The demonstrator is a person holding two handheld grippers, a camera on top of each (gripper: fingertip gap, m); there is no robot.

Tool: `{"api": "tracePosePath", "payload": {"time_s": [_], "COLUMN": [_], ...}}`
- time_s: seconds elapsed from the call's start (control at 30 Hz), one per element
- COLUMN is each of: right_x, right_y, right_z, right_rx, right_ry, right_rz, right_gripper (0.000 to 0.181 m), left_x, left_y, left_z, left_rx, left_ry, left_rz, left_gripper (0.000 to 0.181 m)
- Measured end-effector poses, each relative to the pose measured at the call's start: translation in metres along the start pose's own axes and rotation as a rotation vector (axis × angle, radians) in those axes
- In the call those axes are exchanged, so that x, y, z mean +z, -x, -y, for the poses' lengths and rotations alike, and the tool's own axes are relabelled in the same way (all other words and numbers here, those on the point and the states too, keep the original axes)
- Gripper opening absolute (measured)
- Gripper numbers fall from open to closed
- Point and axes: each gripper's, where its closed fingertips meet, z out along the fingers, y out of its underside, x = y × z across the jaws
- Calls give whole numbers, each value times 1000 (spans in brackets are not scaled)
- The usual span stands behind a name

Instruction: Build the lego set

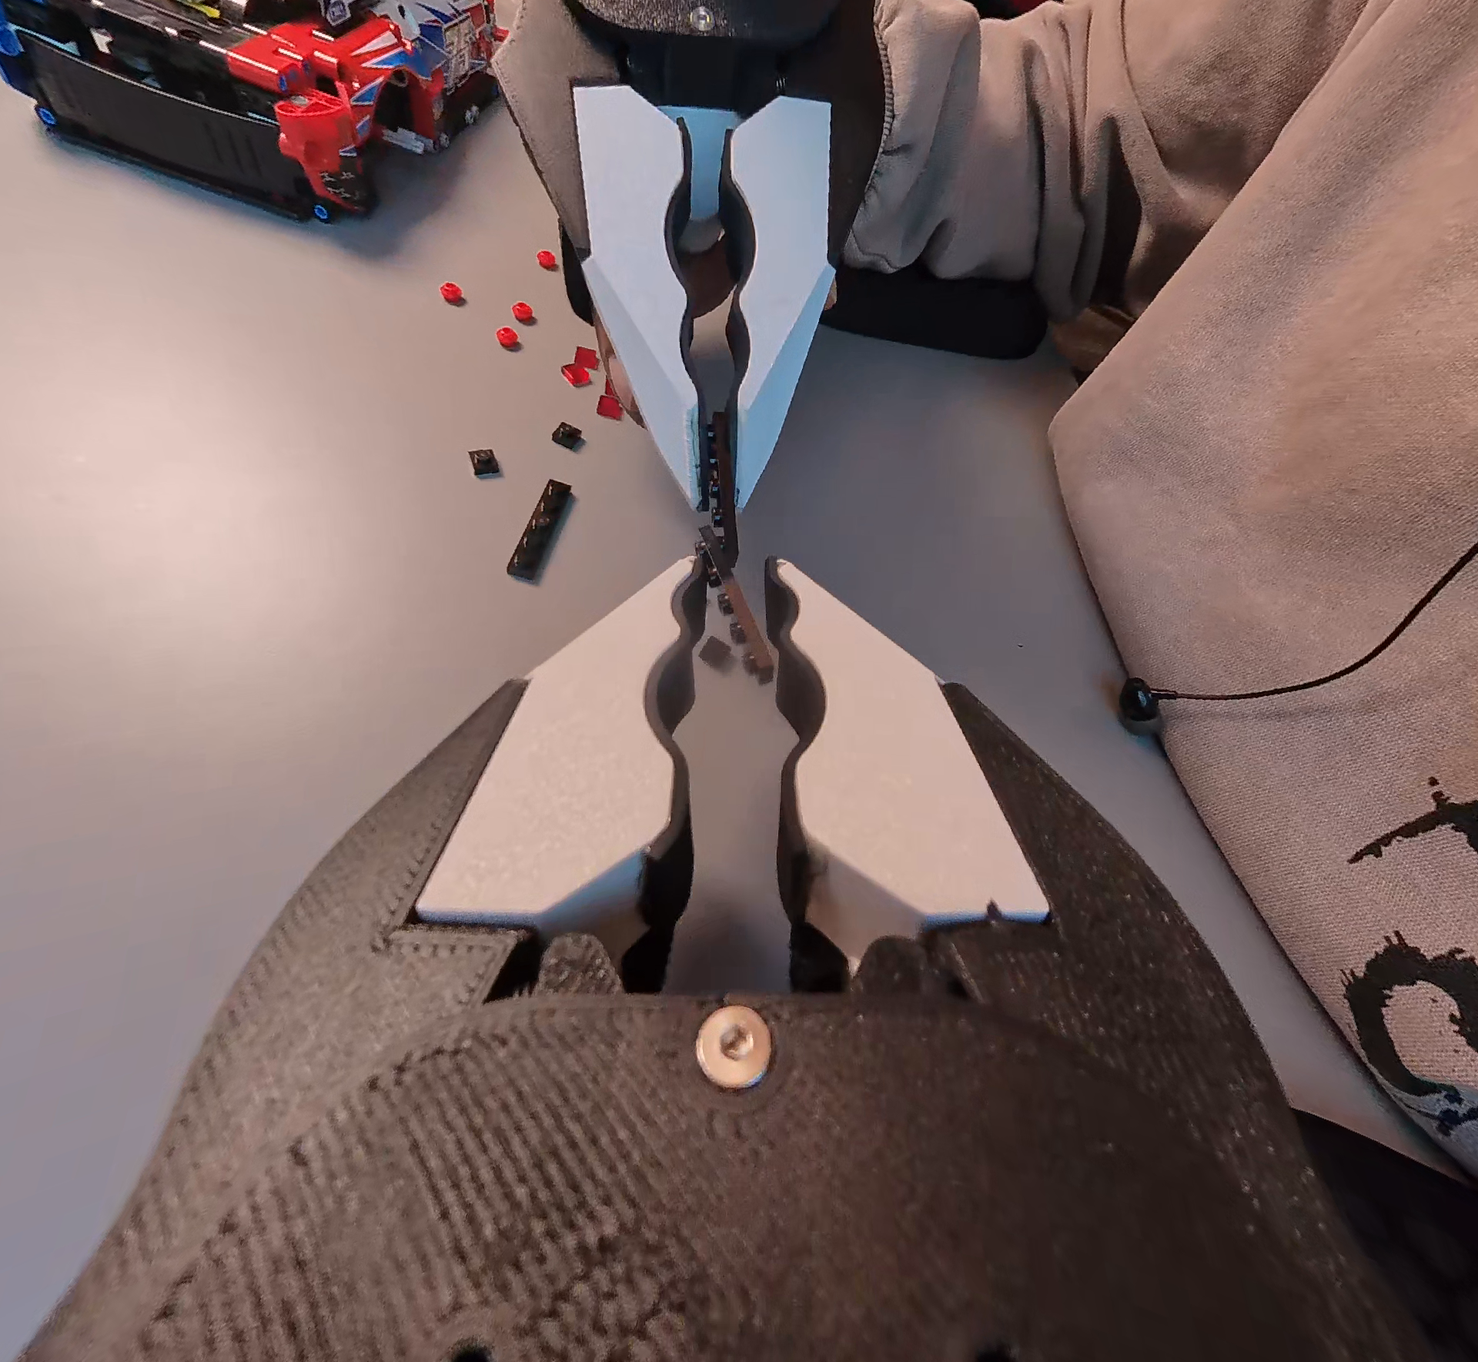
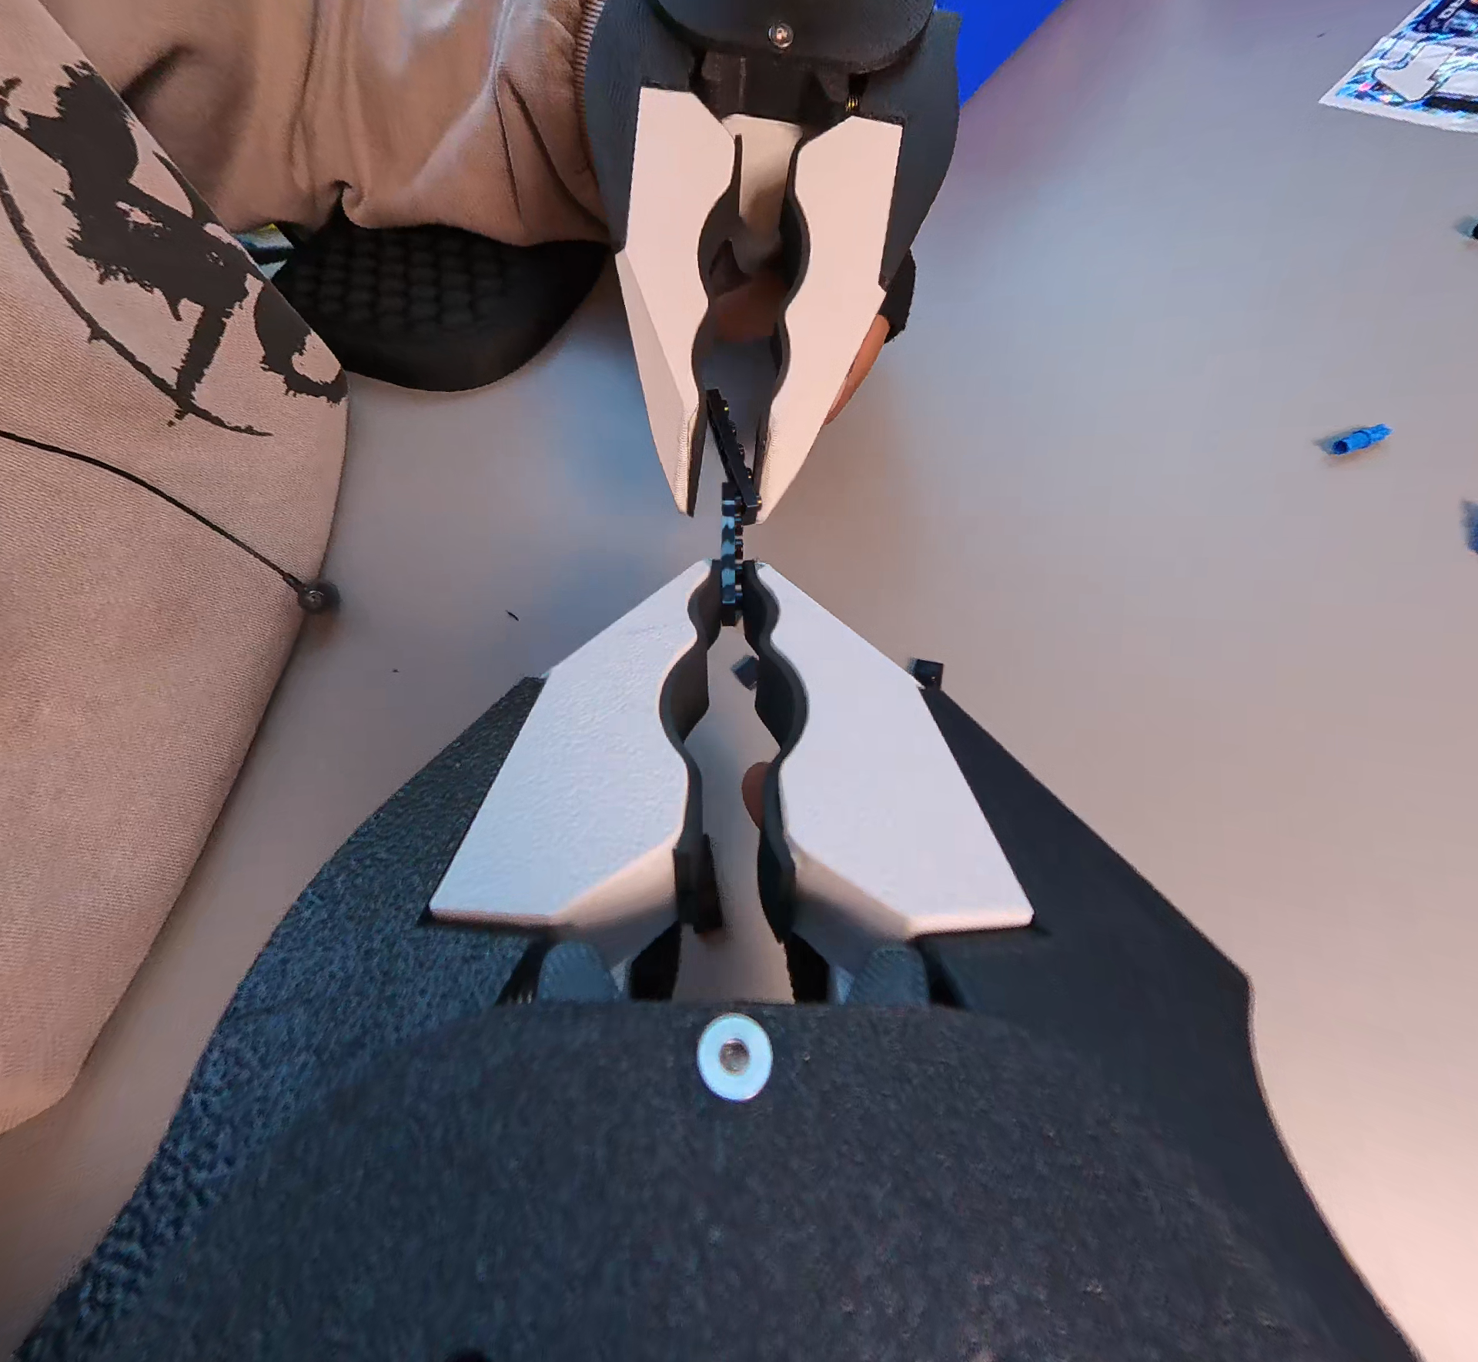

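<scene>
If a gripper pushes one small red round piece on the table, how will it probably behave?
The red round pieces look tiny and flat, so one would probably slide easily on the smooth grey table. Lying flat, it seems unlikely to roll unless tipped on edge. It looks very light, so a push may scatter it towards the black plate.
</scene>
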Motion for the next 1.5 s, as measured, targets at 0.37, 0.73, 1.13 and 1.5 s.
{"api": "tracePosePath", "payload": {"time_s": [0.37,0.73,1.13,1.5], "right_x": [3,-2,4,15], "right_y": [6,-10,-3,-9], "right_z": [0,-2,-17,-33], "right_rx": [-65,27,-12,-76], "right_ry": [-2,-9,79,212], "right_rz": [13,-33,-9,-103], "right_gripper": [2,2,2,2], "left_x": [6,6,10,5], "left_y": [-2,4,25,24], "left_z": [-3,-12,-33,-45], "left_rx": [34,44,78,194], "left_ry": [53,90,236,358], "left_rz": [35,64,208,261], "left_gripper": [8,18,2,23]}}
